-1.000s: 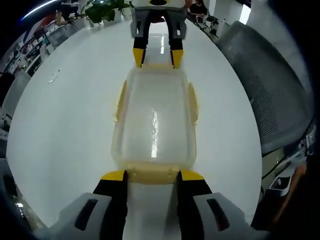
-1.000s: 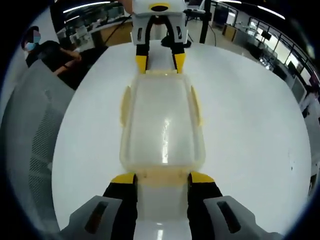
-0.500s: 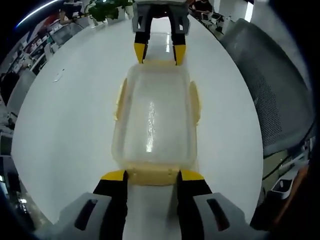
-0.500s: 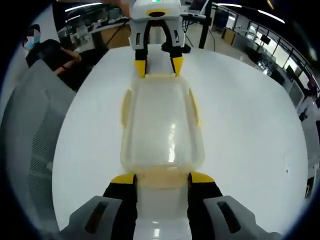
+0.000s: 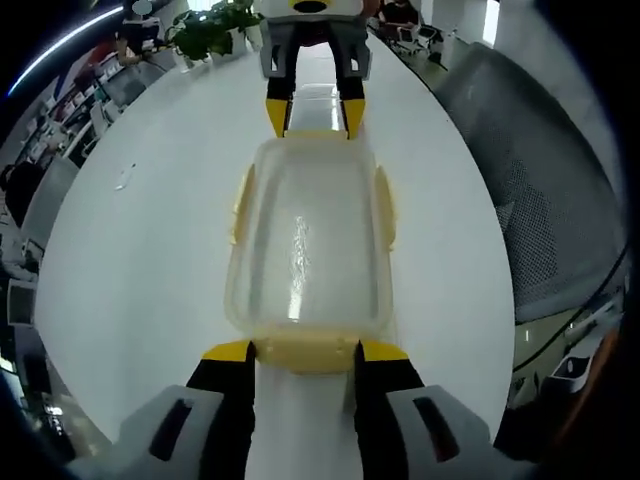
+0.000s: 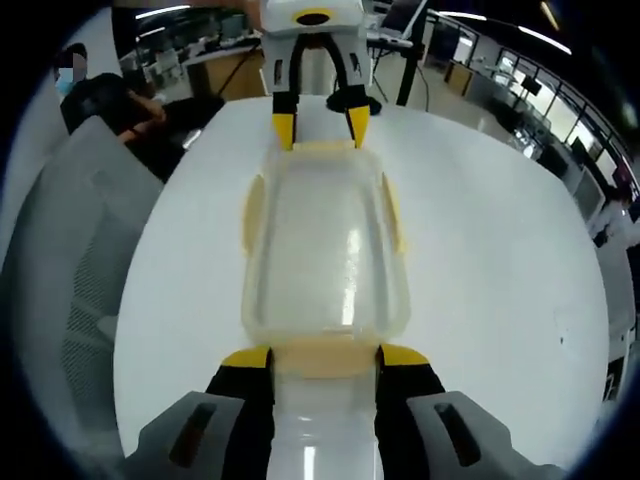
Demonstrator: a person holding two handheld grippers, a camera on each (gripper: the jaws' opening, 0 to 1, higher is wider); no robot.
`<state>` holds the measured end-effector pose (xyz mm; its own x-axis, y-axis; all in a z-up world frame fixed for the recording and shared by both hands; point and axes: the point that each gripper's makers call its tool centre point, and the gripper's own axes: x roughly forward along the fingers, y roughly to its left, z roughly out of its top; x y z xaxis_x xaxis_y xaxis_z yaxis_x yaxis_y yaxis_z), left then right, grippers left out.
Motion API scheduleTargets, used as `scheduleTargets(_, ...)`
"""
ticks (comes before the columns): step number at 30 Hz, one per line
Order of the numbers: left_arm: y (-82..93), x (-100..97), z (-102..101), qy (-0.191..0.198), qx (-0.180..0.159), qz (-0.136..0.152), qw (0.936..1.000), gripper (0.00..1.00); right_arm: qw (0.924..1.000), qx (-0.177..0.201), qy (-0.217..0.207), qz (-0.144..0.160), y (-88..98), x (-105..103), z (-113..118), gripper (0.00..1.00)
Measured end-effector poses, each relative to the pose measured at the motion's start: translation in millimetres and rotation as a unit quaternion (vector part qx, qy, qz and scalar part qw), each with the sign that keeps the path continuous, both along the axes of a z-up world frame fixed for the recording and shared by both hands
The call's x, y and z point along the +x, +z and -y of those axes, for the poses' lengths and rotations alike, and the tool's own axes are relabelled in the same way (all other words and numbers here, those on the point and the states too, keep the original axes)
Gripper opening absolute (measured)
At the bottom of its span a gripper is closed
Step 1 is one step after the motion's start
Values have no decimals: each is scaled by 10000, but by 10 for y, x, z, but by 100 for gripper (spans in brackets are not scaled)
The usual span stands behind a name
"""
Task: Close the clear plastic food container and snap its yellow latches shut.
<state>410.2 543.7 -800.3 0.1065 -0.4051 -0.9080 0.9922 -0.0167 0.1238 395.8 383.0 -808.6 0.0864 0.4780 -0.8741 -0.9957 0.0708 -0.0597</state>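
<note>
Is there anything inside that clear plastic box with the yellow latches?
The clear plastic food container looks empty: only glare and the white table show through. Its frosted lid blurs fine detail.

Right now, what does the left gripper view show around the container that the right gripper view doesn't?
Left gripper view: potted plants beyond the table's far edge, a small scrap on the table, and a grey mesh chair on the right.

Right gripper view: a seated person and a chair on the left.

Both: the clear container on the white table, yellow latches, and tongs at each end.
</note>
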Motion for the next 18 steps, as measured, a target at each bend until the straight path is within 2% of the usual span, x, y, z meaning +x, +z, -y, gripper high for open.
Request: scheduleTargets(18,212,-61,254,51,-161,56,9998,37,9997,-117,9,200,200,-12,252,37)
